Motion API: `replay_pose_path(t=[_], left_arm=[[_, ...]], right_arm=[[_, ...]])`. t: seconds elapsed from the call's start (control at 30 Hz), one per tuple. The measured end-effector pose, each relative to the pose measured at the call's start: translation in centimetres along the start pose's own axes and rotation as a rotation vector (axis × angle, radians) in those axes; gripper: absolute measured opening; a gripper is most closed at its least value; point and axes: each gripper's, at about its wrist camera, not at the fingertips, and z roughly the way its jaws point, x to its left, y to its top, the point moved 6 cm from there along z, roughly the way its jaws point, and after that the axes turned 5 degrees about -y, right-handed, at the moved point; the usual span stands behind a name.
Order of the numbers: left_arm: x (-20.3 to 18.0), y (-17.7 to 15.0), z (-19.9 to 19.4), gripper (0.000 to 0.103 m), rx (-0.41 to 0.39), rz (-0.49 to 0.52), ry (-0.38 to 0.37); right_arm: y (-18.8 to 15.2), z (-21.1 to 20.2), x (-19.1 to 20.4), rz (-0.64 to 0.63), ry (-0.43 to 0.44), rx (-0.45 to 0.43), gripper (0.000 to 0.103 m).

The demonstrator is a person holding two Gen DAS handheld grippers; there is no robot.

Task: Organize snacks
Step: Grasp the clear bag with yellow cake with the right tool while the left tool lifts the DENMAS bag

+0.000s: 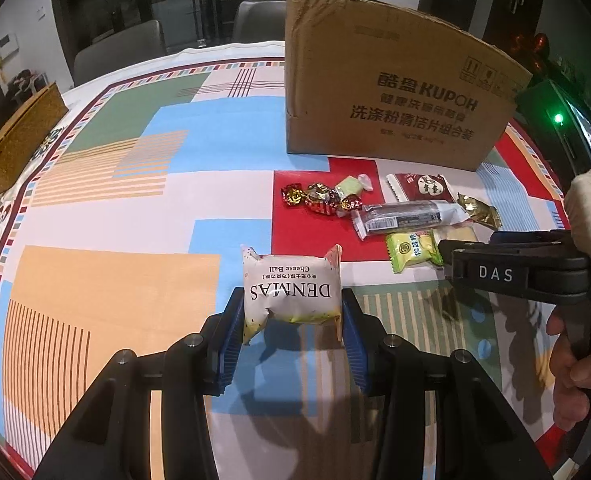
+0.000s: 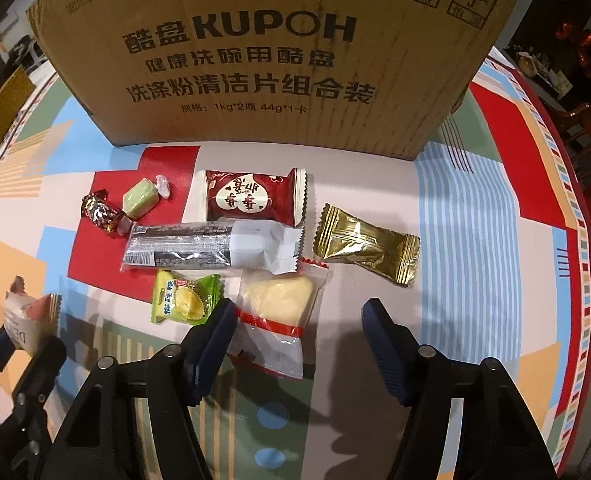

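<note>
While the left claw [image 1: 293, 316] clamps a white Denmas Cheese Ball packet [image 1: 291, 290] above the table [image 1: 115, 208], the right claw [image 2: 295, 322] hangs empty. Its jaws stand apart over a clear-wrapped yellow pastry [image 2: 279, 300].

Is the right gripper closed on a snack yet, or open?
Open. The right gripper has its jaws apart, with the clear-wrapped yellow pastry beside one pad and a bare gap at the other.

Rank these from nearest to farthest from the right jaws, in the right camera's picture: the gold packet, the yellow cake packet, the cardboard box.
1. Yellow cake packet: lying partly between the open right jaws, by the left one.
2. Gold packet: farther up the table, to the right.
3. Cardboard box: standing at the back, behind all the snacks.
</note>
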Motion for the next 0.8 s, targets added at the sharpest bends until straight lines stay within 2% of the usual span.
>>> replay_pose_path(t=[0.03, 0.17, 0.37, 0.8], left_arm=[[0.0, 0.0, 0.0, 0.045, -0.001, 0.0, 0.0], [-0.1, 0.0, -0.2, 0.045, -0.006, 0.001, -0.003], [-0.2, 0.1, -0.5, 0.045, -0.012, 0.002, 0.001], [-1.2, 0.7, -2.2, 0.045, -0.046, 0.021, 0.008]], right_arm=[[0.0, -0.1, 0.2, -0.006, 0.005, -0.005, 0.061], [-0.4, -0.6, 1.2, -0.02, 0.043, -0.007, 0.034], [-1.0, -1.4, 1.5, -0.001, 0.064, -0.011, 0.031], [-2.1, -4.7, -1.4, 0.02, 0.078, -0.081, 0.03]])
